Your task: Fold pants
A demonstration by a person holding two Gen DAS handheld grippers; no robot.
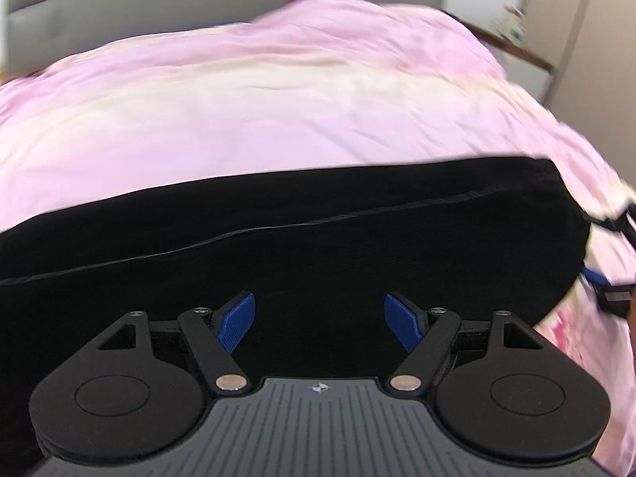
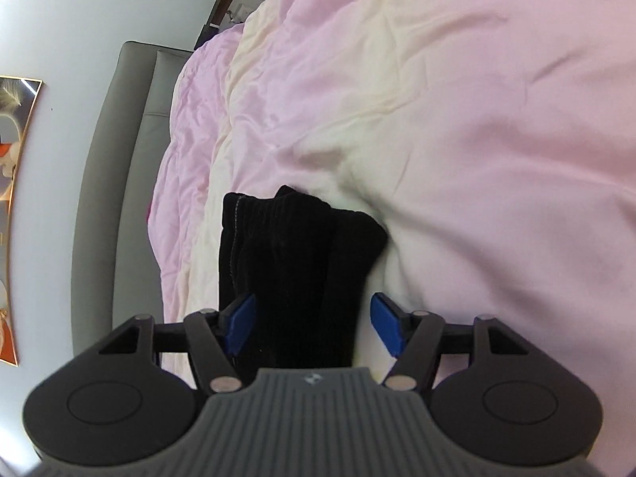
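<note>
The pants (image 1: 302,238) lie on the pink duvet (image 1: 246,111), a long black band running from nine o'clock to three o'clock across the left wrist view, with a seam line showing along their length. In the right wrist view one end (image 2: 294,262) of the black cloth reaches from six o'clock up toward the centre, in bunched layers with a stitched edge on its left.

The left gripper (image 1: 320,324) hovers over the cloth with its blue pads wide apart and nothing between them; it is released. The right gripper (image 2: 314,328) has its jaws parted too. The cloth end lies in the gap, and the left pad (image 2: 238,326) looks close against the cloth while the right pad (image 2: 387,328) stands clear over pale bedding, so this reads as let go, not clamped. At three o'clock in the left view a blurred bit of the other gripper shows just past the pants' end.

My reading: a lengthwise fold is laid down and both hands are free. The next move likely calls for gripping one end squarely, all layers together, and carrying it over toward the other end.

Beyond the duvet stands a grey headboard (image 2: 115,183), and on the wall at nine o'clock hangs a picture (image 2: 12,214).
</note>
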